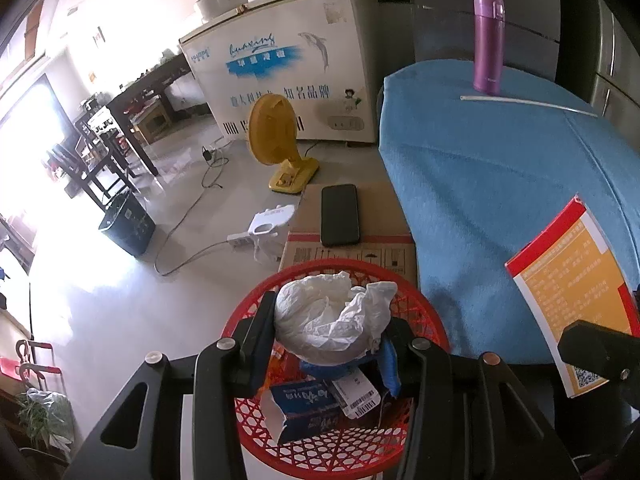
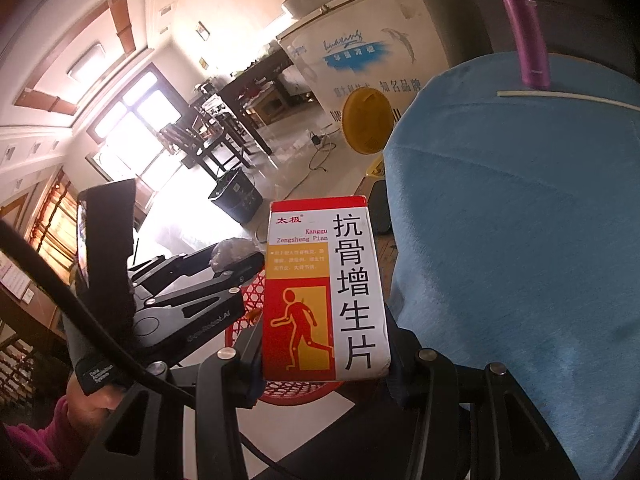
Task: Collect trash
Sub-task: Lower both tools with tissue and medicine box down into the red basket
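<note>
My left gripper [image 1: 328, 344] is shut on a crumpled white plastic bag [image 1: 332, 316], held just above a red mesh basket [image 1: 428, 320]. The basket holds a blue carton [image 1: 304, 400] and a labelled wrapper [image 1: 358, 394]. My right gripper [image 2: 326, 360] is shut on a red, white and orange medicine box [image 2: 326, 288], upright between its fingers. That box [image 1: 572, 292] also shows at the right edge of the left wrist view, beside the blue table. In the right wrist view the left gripper [image 2: 236, 260] and the bag [image 2: 232, 252] sit to the left, over the basket rim [image 2: 256, 292].
A table under a blue cloth [image 1: 500, 200] carries a purple flask [image 1: 487, 44] and a white straw [image 1: 528, 102]. A cardboard box [image 1: 380, 240] with a black phone [image 1: 340, 214] stands behind the basket. On the floor are a yellow fan [image 1: 276, 140], cables and a dark bin [image 1: 128, 226].
</note>
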### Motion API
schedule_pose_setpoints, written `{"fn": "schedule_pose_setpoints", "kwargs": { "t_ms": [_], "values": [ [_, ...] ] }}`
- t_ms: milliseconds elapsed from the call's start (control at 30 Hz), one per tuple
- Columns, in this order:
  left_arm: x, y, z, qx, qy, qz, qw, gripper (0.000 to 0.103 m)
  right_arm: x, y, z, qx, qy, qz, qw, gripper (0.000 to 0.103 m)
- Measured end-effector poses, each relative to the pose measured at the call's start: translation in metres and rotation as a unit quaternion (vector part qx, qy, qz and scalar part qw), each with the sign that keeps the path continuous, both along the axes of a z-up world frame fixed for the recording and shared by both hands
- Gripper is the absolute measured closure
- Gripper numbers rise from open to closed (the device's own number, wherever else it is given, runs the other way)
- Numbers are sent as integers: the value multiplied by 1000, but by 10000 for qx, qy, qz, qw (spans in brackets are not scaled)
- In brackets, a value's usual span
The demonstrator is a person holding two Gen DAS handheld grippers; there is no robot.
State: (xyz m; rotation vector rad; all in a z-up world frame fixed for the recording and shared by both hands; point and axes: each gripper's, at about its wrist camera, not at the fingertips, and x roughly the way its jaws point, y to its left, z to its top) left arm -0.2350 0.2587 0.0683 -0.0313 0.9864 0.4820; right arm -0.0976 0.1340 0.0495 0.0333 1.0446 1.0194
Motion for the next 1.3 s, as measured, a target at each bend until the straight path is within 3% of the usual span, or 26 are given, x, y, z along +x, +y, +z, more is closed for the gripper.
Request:
{"fn": "schedule_pose_setpoints", "kwargs": {
  "t_ms": [433, 733, 1100, 1300],
  "values": [
    [-12, 18, -13, -92, 151, 248, 9995, 56, 22, 41, 6, -277, -175, 430, 9985, 54],
    [-23, 47, -2, -70, 63, 704, 9975, 56, 51, 86, 41, 125, -187, 148, 9996, 54],
    [-22, 63, -14, -274, 271, 946, 9948, 56, 51, 100, -13, -444, 324, 233, 9982, 54],
    [-14, 51, -24, -339, 360, 830, 9953, 56, 43, 92, -37, -659, 294, 298, 9969, 54]
  ]
}}
